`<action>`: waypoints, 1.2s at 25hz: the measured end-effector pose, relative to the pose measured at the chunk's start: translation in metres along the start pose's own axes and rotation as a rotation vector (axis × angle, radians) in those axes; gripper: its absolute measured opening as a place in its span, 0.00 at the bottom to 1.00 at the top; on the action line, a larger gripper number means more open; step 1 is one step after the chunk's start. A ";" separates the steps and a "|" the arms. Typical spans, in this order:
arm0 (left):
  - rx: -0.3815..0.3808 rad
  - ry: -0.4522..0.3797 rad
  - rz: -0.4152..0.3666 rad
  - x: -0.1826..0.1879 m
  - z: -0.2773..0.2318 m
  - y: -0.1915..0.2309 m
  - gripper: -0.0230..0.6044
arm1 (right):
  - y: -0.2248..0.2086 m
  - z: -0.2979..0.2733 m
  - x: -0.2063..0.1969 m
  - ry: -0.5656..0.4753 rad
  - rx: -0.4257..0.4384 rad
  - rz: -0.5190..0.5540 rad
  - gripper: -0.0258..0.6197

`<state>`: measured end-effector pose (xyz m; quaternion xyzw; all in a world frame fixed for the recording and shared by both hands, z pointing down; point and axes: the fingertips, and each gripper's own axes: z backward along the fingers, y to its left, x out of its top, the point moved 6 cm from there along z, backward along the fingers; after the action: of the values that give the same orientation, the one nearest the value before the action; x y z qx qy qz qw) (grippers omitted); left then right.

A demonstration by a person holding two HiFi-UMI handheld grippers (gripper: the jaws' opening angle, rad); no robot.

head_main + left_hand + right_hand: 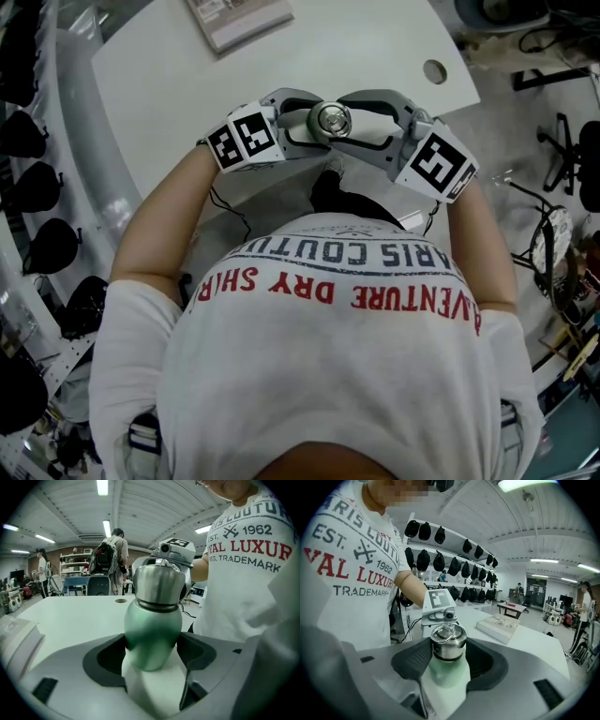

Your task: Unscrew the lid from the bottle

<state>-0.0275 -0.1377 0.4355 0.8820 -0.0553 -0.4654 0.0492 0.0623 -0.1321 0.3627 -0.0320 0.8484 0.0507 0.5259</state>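
Nearest the head camera is the person's white printed shirt (337,375), with both forearms reaching forward from it to the near edge of the white table (281,66).

1. Left gripper (300,120): the jaws are set to a medium width and closed on the green body of the bottle (152,630). In the left gripper view the dark pads (110,656) bear on the body from both sides, below the neck. This gripper acts as the holding clamp.

2. Bottle: it is held upright between the two grippers, over the near edge of the table. Whether its base rests on anything cannot be made out. The steel lid (330,120) sits on the neck with no gap visible at the seam, so it is judged to be still threaded on.

3. Right gripper (361,122): the jaws are set fairly wide and closed on the lid. In the right gripper view the textured pads (415,660) meet the steel wall on either side, with the lid's ring uppermost. This gripper acts as the turning tool.

Step in hand: loosening the lid, with both grips established. The next move calls for rotating the right gripper about the bottle's axis while the left one resists, then regripping as needed. Smooth steel may slip under the pads if clamping force is low.

A book (239,19) lies at the far side of the table, well apart.
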 end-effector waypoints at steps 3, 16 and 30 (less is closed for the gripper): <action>-0.043 0.014 -0.026 0.000 0.001 0.001 0.60 | 0.000 -0.002 0.002 -0.007 0.036 0.015 0.39; -0.030 -0.007 -0.007 -0.001 0.000 0.000 0.60 | 0.000 0.001 0.003 -0.051 0.019 -0.071 0.40; 0.258 -0.108 0.178 -0.004 -0.003 -0.017 0.60 | 0.025 0.005 0.001 -0.080 -0.359 -0.217 0.45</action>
<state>-0.0263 -0.1205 0.4385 0.8464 -0.1950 -0.4949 -0.0263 0.0636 -0.1069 0.3605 -0.2143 0.7959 0.1456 0.5471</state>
